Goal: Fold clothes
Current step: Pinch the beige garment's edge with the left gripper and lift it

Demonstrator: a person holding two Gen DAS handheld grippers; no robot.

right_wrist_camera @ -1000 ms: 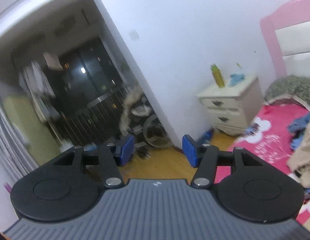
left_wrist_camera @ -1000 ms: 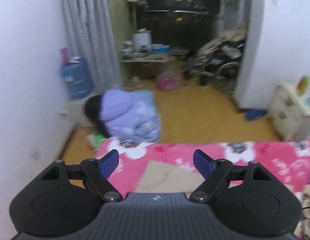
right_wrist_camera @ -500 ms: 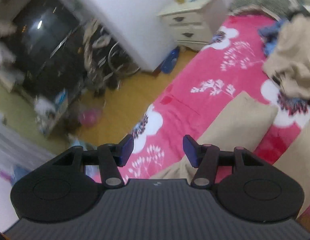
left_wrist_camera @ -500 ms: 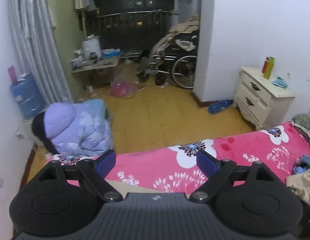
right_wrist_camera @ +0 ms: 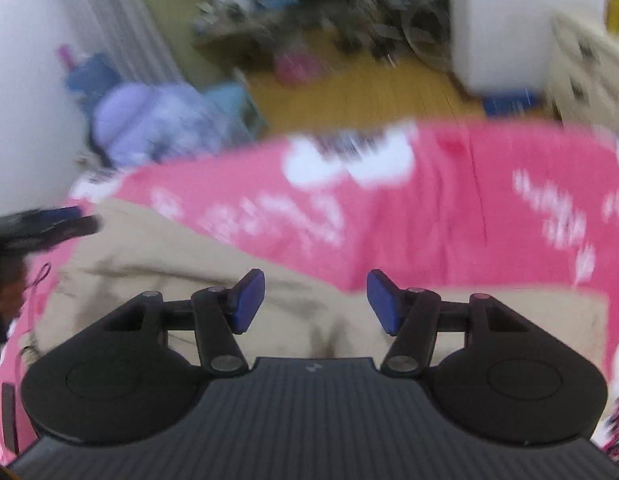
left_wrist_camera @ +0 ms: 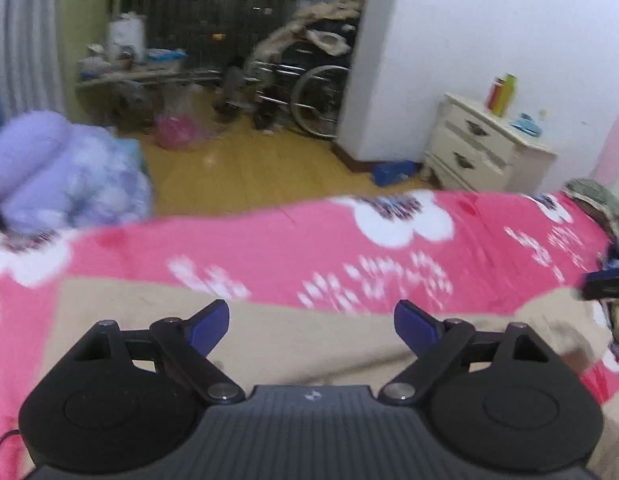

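Over the pink bedspread [left_wrist_camera: 293, 248], both tongs [left_wrist_camera: 311, 322] [right_wrist_camera: 315, 302] hang released (beige garment [left_wrist_camera: 309, 344] beneath).

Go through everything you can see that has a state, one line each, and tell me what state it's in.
Left hand-held gripper: open, nothing between its fingers, above the garment.
Right hand-held gripper: open, nothing held.
Beige garment: lying on the bedspread, loosely spread and rumpled, not yet gripped.
Pink floral bedspread: spread over the bed.
Nightstand: both drawers shut.
Purple jacket: bundled up beside the bed.
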